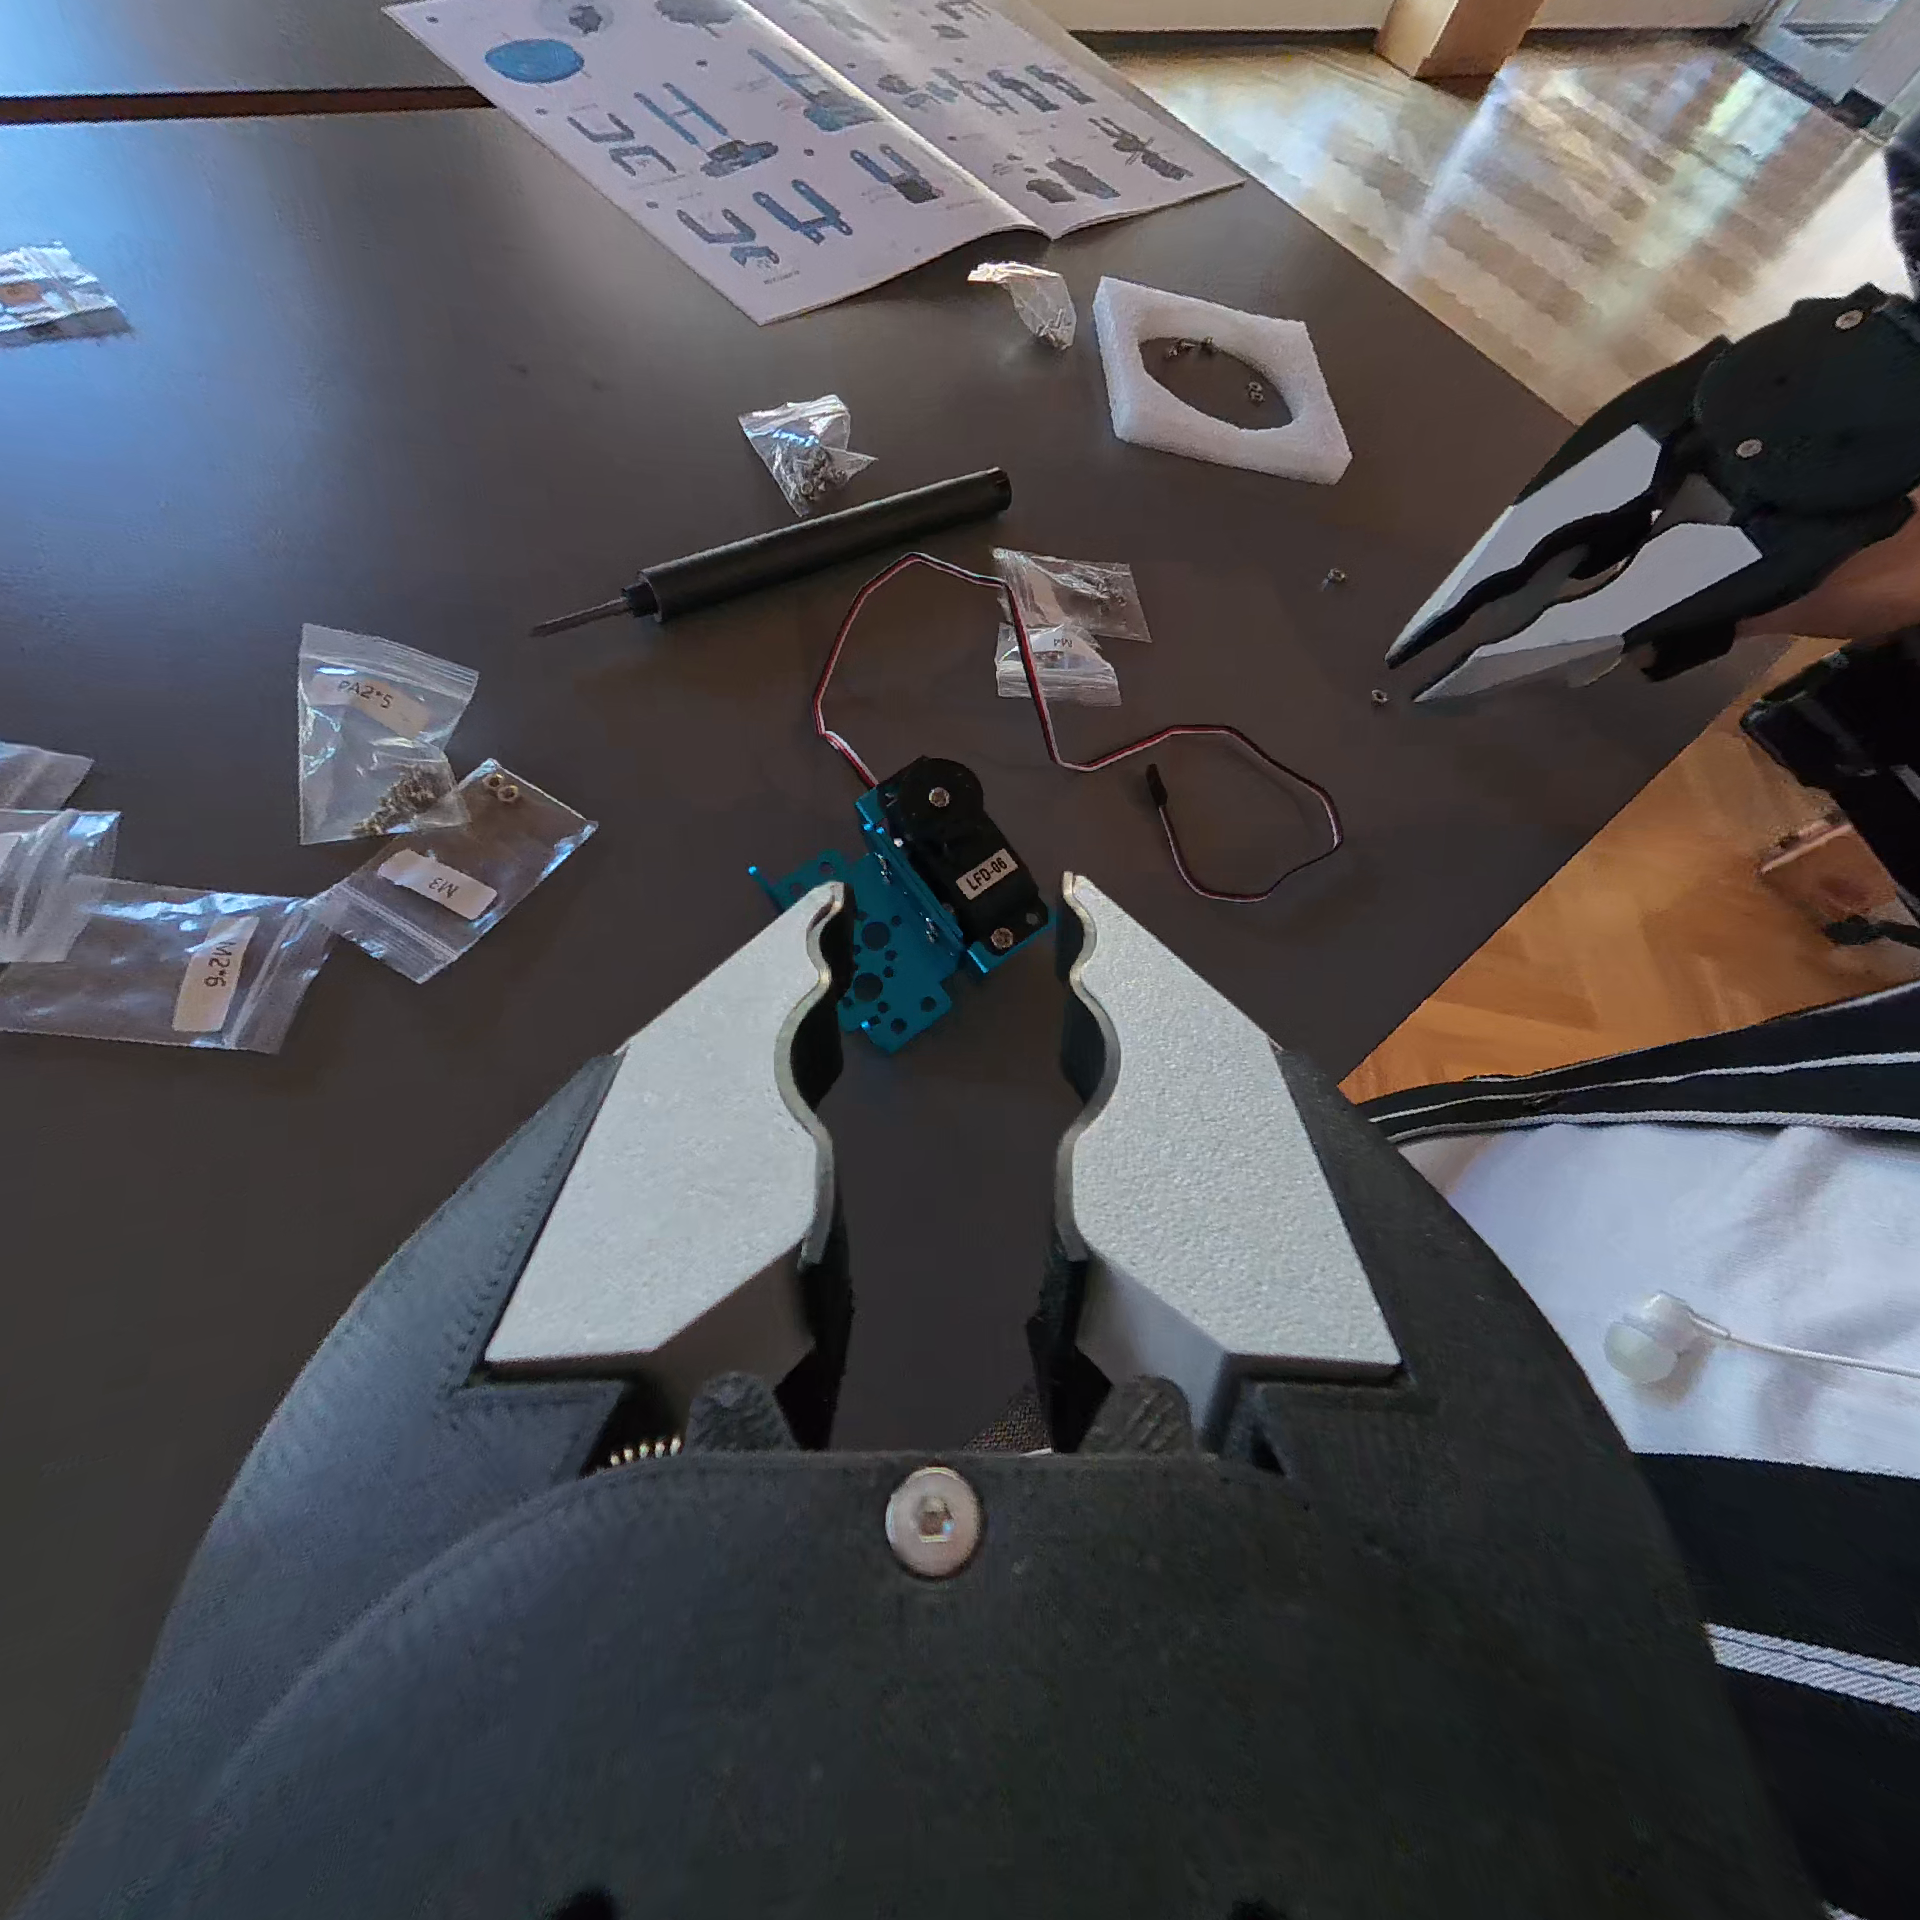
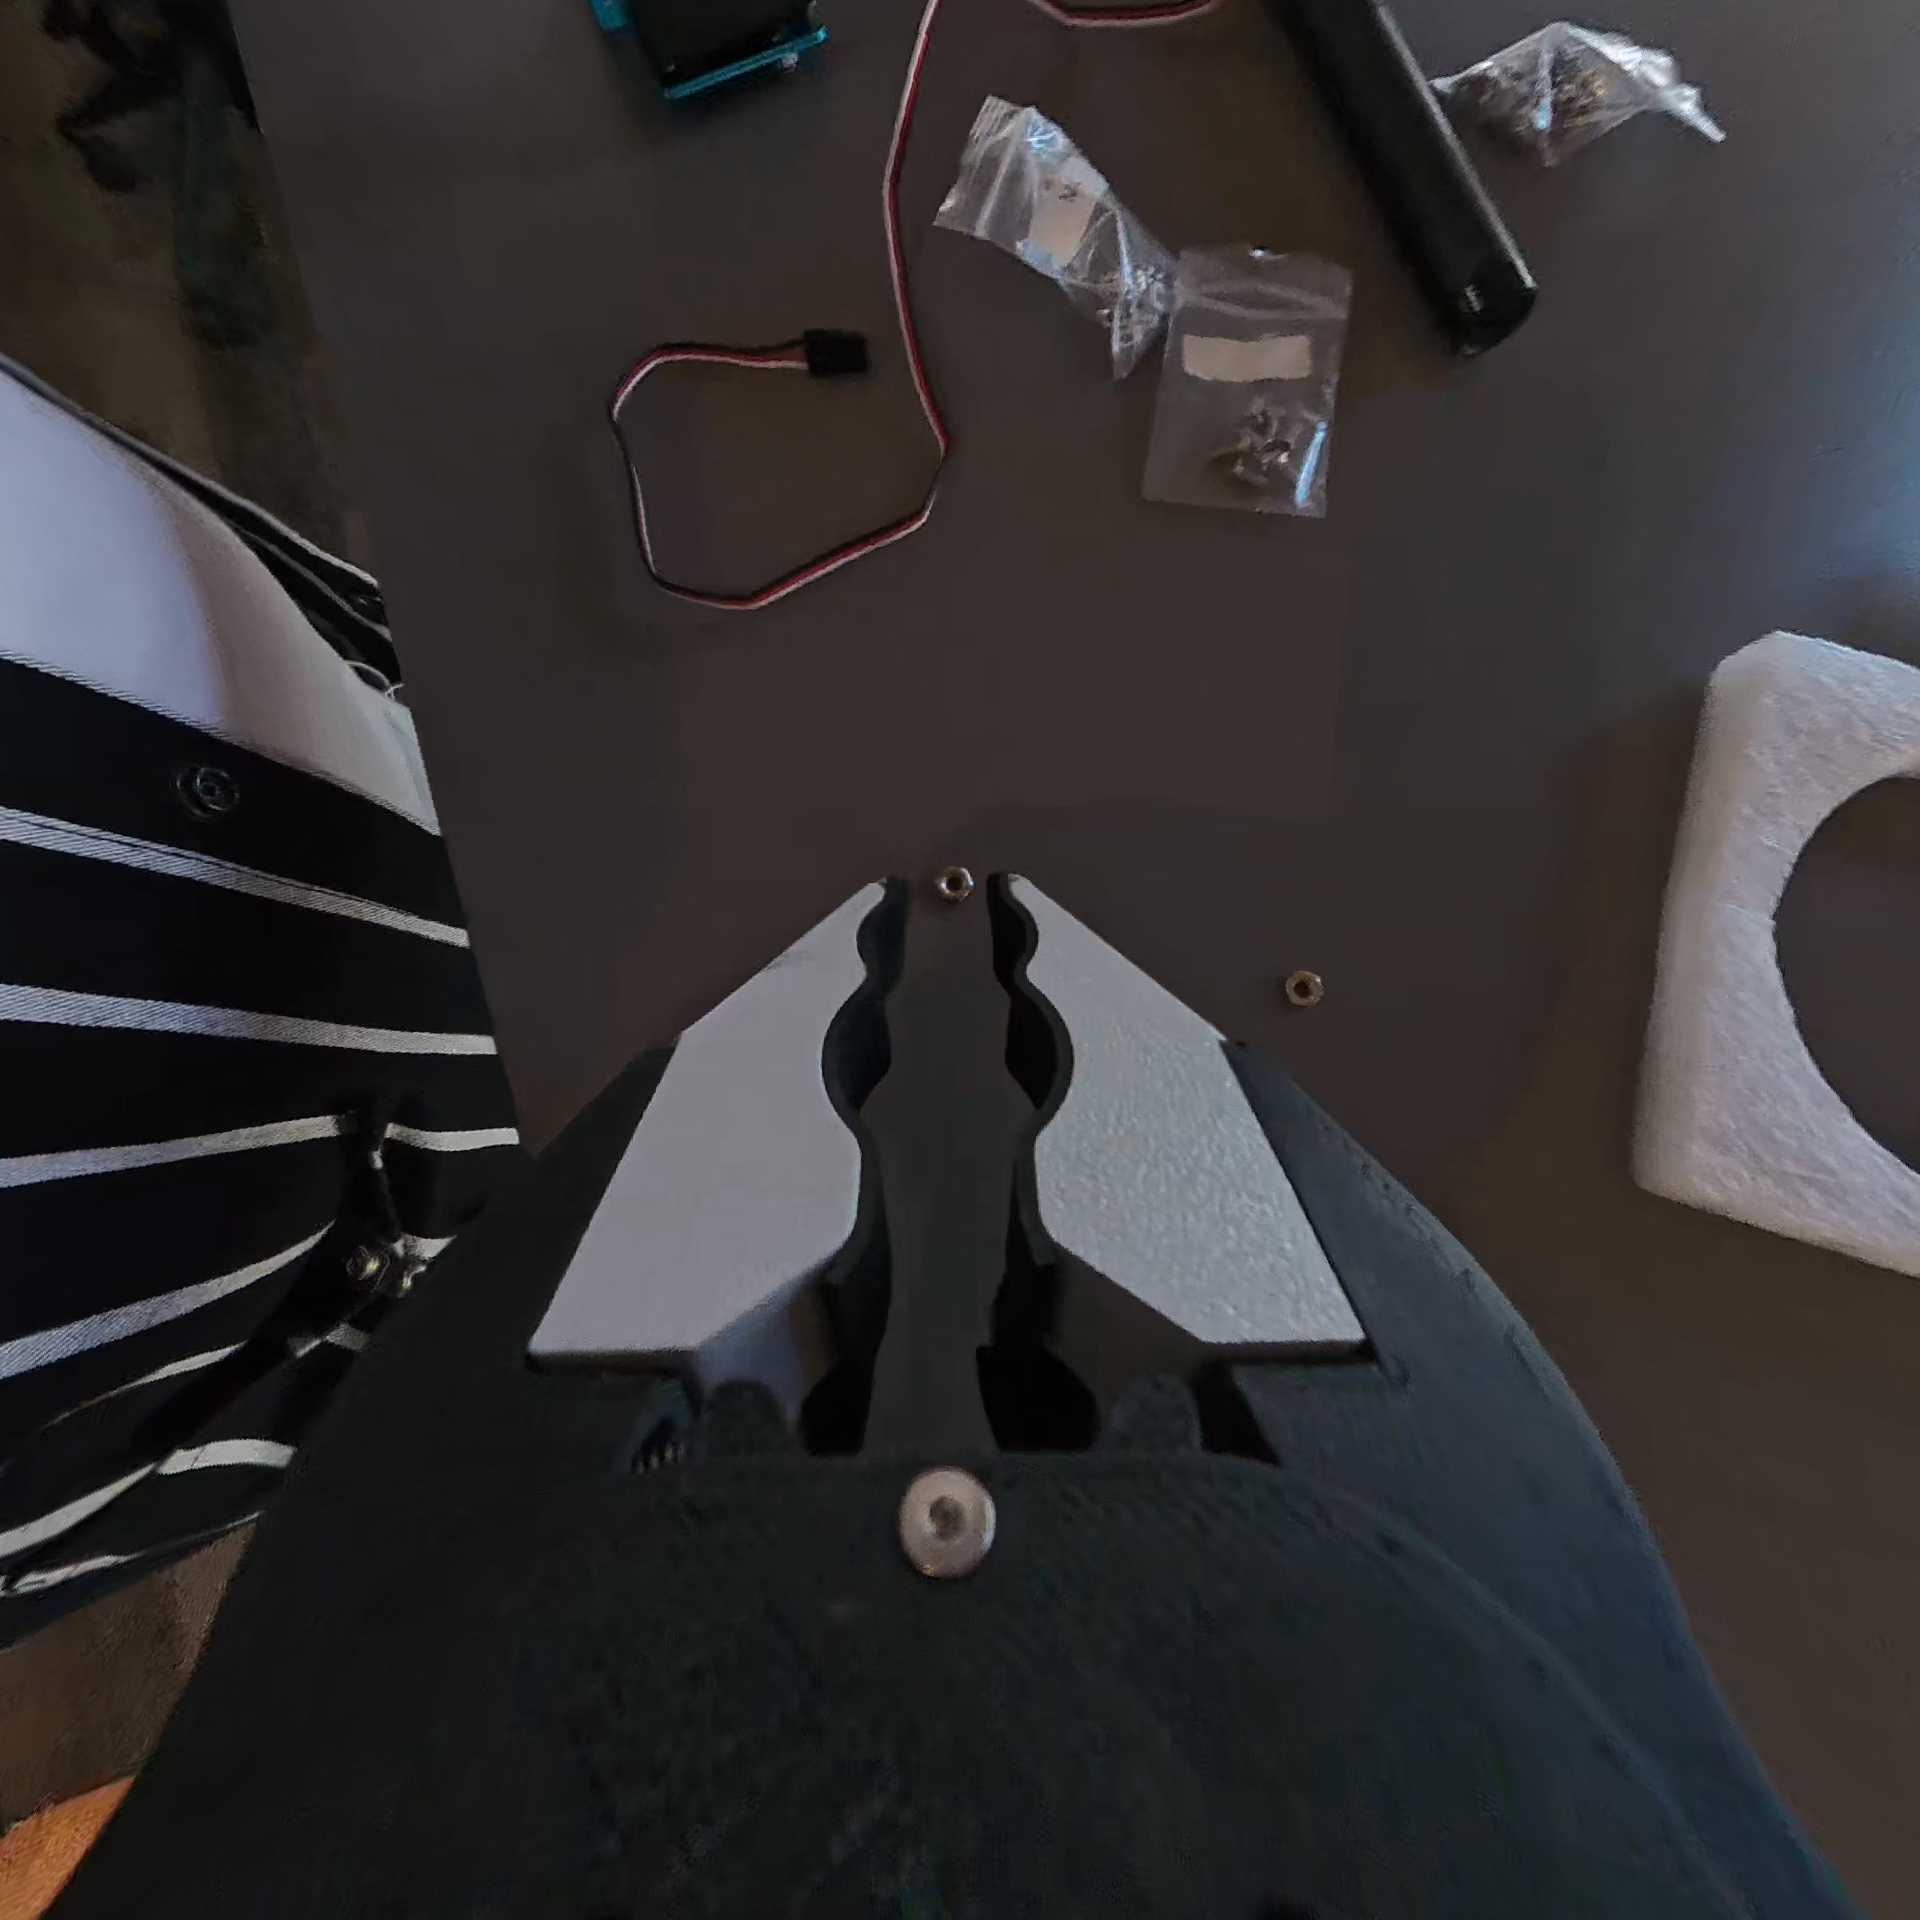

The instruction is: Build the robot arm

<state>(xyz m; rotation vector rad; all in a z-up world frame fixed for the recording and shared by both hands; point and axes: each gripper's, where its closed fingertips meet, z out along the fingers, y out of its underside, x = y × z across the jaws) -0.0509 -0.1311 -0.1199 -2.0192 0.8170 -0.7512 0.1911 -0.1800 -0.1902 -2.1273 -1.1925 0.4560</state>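
Observation:
My left gripper (image 1: 951,896) is open above the dark table, its tips on either side of a black servo (image 1: 961,857) mounted in a blue metal bracket (image 1: 894,961). The servo's red, white and black cable (image 1: 1091,764) loops to the right. My right gripper (image 2: 945,883) is open a little, and a small metal nut (image 2: 952,884) lies on the table right between its tips. It also shows in the left wrist view (image 1: 1401,675), low over the nut (image 1: 1379,695). A second nut (image 2: 1302,987) lies to its right.
A black screwdriver (image 1: 810,556) lies beyond the servo. Several small clear bags of hardware (image 1: 374,727) are spread over the table. A white foam frame (image 1: 1221,379) and an open instruction booklet (image 1: 810,125) lie farther back. A person's striped clothing (image 2: 208,935) is at the table's edge. There is about 25 centimetres between the tips of the two grippers. The right gripper is farther from the black servo (image 1: 961,857), some 25 centimetres, than the left, some 4 centimetres.

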